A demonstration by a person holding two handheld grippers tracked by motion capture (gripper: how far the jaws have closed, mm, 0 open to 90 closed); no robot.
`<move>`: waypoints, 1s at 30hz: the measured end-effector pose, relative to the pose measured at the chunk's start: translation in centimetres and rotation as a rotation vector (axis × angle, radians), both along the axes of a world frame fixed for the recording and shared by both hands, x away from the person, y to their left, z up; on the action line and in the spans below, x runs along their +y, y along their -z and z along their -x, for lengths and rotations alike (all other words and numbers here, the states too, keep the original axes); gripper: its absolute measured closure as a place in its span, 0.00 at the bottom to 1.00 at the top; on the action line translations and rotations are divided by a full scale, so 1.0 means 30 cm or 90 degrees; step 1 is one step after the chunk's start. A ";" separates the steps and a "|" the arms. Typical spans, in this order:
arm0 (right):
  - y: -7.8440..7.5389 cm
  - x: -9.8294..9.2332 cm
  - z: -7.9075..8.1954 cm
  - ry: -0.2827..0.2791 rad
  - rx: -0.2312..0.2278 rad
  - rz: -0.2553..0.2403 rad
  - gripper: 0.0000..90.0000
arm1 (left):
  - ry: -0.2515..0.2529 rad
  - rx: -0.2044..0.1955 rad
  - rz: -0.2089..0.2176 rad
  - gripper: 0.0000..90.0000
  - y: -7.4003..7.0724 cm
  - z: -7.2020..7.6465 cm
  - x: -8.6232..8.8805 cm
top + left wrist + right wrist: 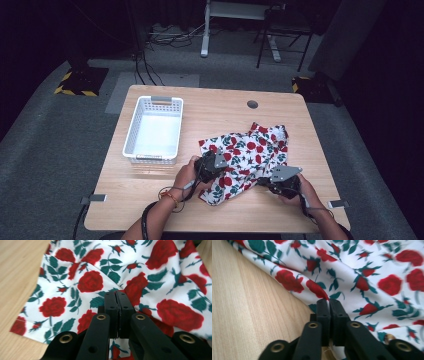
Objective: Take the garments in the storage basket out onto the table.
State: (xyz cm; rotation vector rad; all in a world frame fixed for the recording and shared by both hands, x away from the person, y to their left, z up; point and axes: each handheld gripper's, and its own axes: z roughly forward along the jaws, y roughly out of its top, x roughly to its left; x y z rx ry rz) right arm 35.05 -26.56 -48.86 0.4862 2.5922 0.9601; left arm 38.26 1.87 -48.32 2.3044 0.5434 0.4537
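A white cloth printed with red roses and green leaves (250, 147) lies crumpled on the wooden table (225, 107), right of centre. My left gripper (220, 171) is at the cloth's near left part, and its jaws are shut on a fold of the fabric (162, 277), seen up close with my left gripper (116, 293). My right gripper (261, 181) is at the cloth's near right edge. There my right gripper (329, 301) is shut on the hem of the fabric (362, 270) next to bare wood. A hand holds each gripper.
An empty white plastic basket (129, 135) stands on the left half of the table. A round cable hole (252, 104) sits near the far edge. Metal clips (98, 198) mark both near corners. Beyond the table are grey carpet, desk legs and cables.
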 end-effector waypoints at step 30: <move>-0.134 0.194 -0.277 0.096 -0.019 -0.008 0.99 | -0.044 -0.019 0.056 0.64 -0.043 0.013 0.135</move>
